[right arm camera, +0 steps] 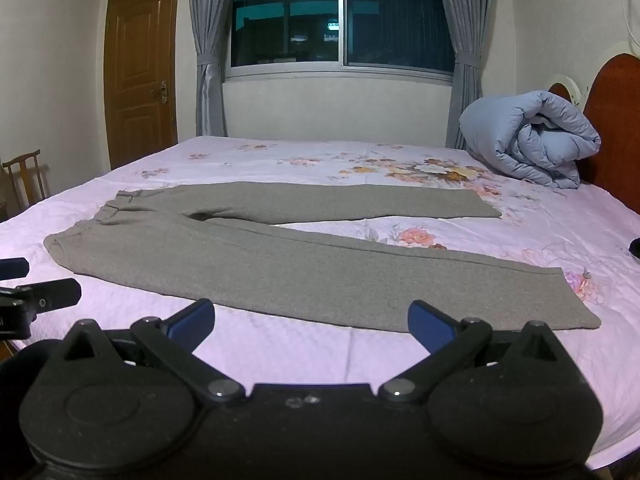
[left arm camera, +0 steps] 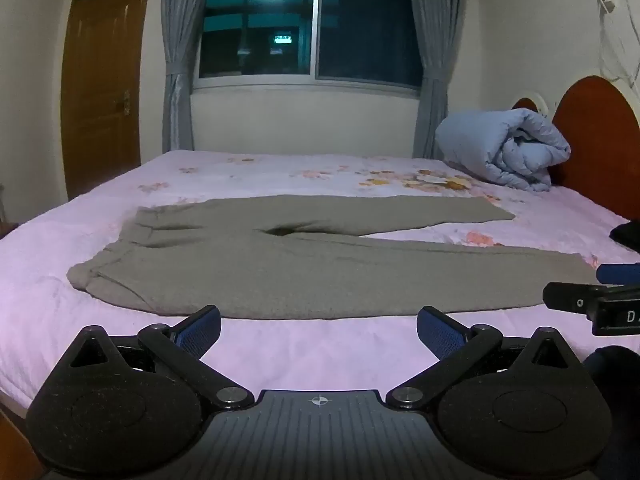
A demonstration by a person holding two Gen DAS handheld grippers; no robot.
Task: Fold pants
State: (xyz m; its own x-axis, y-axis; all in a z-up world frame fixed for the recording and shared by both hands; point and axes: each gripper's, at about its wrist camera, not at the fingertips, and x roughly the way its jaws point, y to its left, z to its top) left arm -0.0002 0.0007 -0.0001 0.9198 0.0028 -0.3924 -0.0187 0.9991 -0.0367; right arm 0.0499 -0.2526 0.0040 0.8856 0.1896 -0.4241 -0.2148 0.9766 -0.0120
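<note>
Grey knit pants (right arm camera: 304,256) lie flat along the near edge of the pink floral bed (right arm camera: 280,356), legs splayed, probably for folding together. Left claw (left arm camera: 318,330) and right claw (right arm camera: 310,322) hover wide, empty, just short of the cloth.

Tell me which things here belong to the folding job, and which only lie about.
For the job: grey pants, left gripper, right gripper.
Lying about: rolled blue duvet, wooden chair, dark item at the bed's edge.
</note>
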